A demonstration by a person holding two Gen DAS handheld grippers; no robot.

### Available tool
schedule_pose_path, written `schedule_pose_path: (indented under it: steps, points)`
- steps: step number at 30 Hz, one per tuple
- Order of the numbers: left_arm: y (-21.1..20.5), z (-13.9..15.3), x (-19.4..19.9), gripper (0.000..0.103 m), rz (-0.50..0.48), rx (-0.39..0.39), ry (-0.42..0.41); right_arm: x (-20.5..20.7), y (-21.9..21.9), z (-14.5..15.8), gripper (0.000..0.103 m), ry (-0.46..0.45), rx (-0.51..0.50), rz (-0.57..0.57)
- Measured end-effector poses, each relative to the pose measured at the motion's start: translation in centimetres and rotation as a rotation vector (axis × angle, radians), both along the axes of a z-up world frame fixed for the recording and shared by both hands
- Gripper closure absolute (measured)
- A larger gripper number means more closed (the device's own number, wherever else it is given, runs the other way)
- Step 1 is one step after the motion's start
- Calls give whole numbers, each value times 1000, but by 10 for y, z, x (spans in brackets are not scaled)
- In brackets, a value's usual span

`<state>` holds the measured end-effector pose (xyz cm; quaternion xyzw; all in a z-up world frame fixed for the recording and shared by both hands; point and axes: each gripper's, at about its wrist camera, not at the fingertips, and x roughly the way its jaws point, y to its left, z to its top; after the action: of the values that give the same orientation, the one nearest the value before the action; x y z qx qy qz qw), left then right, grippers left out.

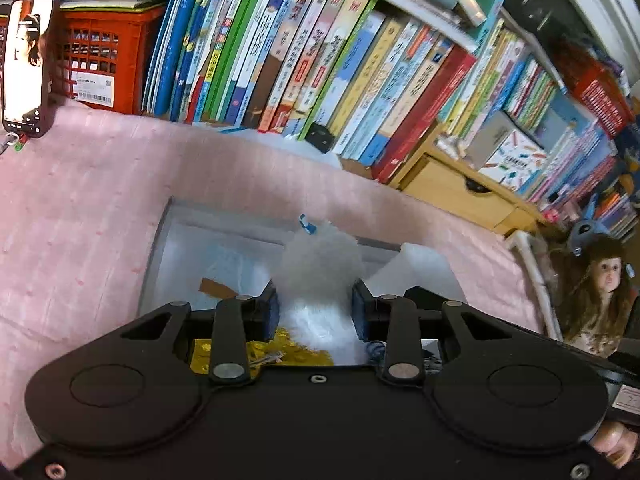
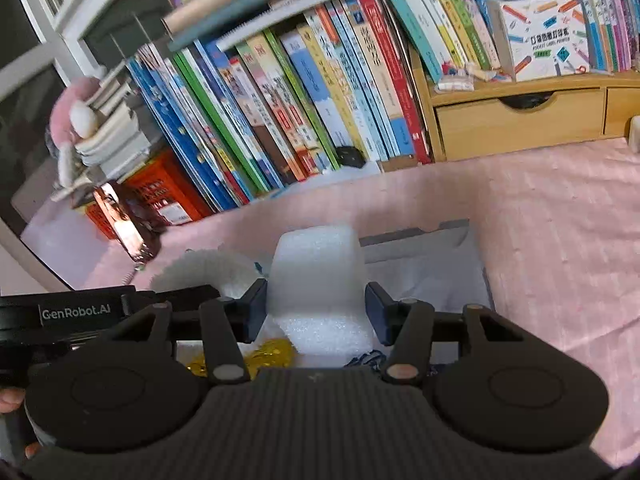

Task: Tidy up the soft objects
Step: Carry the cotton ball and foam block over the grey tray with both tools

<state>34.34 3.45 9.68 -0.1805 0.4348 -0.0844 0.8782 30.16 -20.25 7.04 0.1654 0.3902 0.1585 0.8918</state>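
Left gripper: clenched on white fluffy toy, over grey bin. Right gripper: apparently grasping white foam block above bin's right edge.

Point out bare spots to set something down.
Free: pink bedspread right of the grey storage box, below the wooden drawer unit; also left of the box. Crowded: inside the box, where white fluffy plush and white foam block sit.

- The white fluffy toy is hidden below by the left gripper's body
- Gold item mostly covered, unidentifiable
- Phone blurred
- Foam block's base is out of sight
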Motion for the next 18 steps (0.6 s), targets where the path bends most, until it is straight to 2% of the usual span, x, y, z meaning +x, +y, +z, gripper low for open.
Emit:
schedule_pose_path:
  steps: [4, 18]
  points:
    - [0, -10, 7, 70, 18, 28, 18, 8, 3, -11, 45, 49, 8, 20]
    - [-2, -24, 11, 69, 11, 89, 65, 10, 1, -21, 47, 76, -78, -17]
